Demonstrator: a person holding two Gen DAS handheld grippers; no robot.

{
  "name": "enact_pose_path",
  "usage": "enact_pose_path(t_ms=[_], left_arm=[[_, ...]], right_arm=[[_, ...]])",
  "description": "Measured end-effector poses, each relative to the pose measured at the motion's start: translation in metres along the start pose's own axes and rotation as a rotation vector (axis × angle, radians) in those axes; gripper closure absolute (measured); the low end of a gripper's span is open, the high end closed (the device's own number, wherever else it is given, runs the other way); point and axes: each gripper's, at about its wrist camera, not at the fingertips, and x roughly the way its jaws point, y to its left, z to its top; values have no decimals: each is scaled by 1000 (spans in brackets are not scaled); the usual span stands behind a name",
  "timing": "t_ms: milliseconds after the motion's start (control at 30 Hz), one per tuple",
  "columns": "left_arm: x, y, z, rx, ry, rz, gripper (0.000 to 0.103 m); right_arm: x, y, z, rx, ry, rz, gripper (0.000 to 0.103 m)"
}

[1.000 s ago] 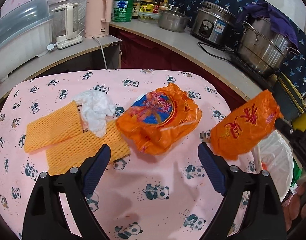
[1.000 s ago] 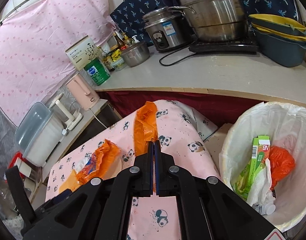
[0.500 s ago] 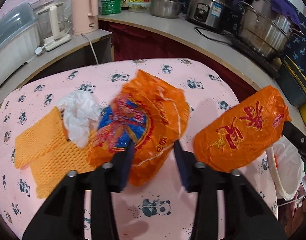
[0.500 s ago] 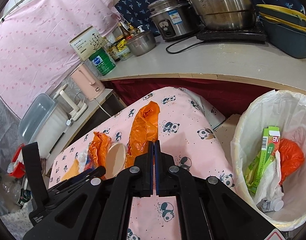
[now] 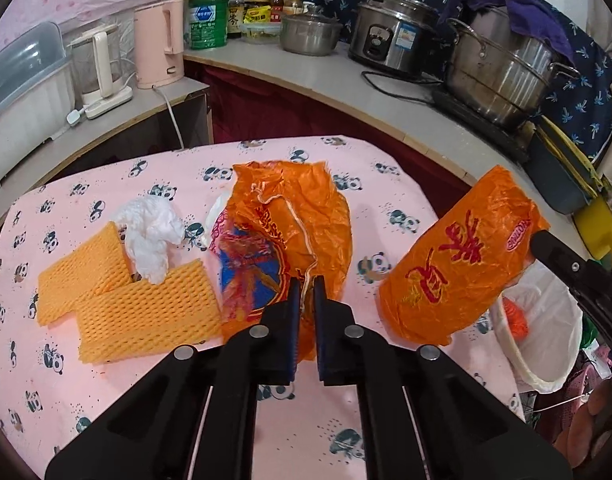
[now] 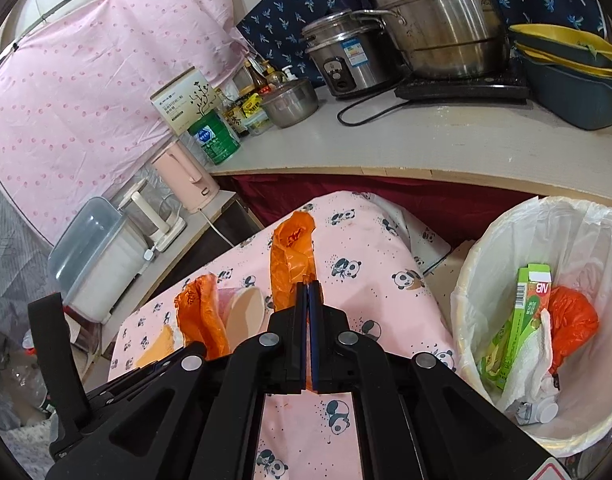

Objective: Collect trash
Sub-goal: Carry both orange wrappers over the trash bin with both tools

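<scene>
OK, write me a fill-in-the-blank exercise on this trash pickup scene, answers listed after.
1. The left gripper is shut on a crumpled ____ snack bag.
2. The white tissue lies on the orange foam ____.
3. In the trash bin a ____ carton stands beside an orange bag.
4. The right gripper holds a second orange ____.

Answers: orange; netting; green; bag
</scene>
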Motion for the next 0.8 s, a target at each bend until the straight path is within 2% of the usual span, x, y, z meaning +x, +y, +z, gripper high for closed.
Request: enact_pose_path(t_ms=[400, 800], left_arm=[[-36, -57, -5, 66, -40, -54, 97], [-47, -136, -16, 175, -34, -134, 97]], right_arm=[[-49, -17, 8, 0, -56, -21, 101], [-105, -68, 21, 46, -140, -88, 101]])
